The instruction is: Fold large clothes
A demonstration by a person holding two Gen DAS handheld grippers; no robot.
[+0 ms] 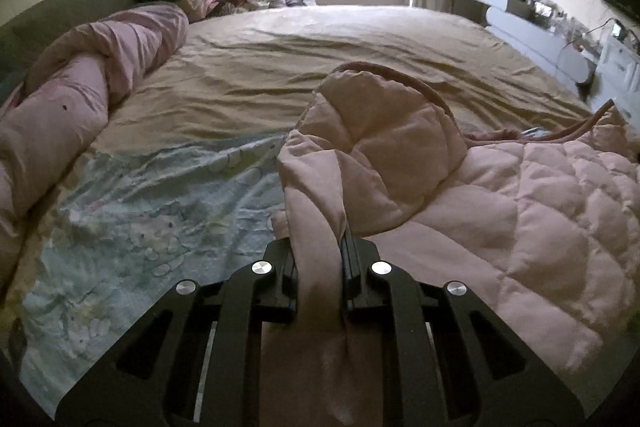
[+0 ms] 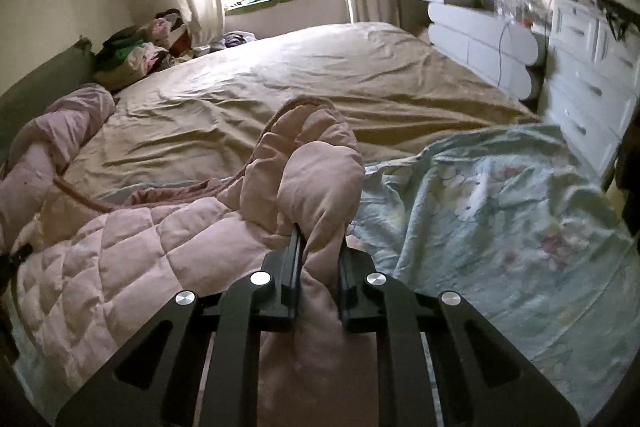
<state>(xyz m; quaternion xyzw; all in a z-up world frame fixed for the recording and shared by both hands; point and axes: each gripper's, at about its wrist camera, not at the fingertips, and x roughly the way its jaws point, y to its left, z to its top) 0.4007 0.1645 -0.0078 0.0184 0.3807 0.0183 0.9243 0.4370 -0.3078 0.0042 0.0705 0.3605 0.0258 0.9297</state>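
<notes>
The pale pink quilted padded garment (image 1: 520, 211) lies on the near part of the bed, spread over a light blue printed sheet (image 1: 140, 211) that covers the tan bedsheet (image 1: 320, 67). Its body extends to the right of the left gripper (image 1: 318, 247) and to the left of the right gripper (image 2: 320, 239), so the garment spans the gap between the two tools.

Tool state: each gripper is clamped on a bunched fold of the pink fabric; the cloth passes between the jaws and puffs out ahead of them in both wrist views.

Governing relation: the garment's held edge runs crosswise between the grippers, with the free bulk lying between them. Both hands are equally engaged. The likely step is to carry this edge forward over the bulk.

Surroundings: a rolled pink duvet (image 1: 80, 87) lies along the left side, well apart. The tan sheet ahead is unobstructed. A darker pink trim cord (image 1: 420, 83) trails from the garment and could snag.
</notes>
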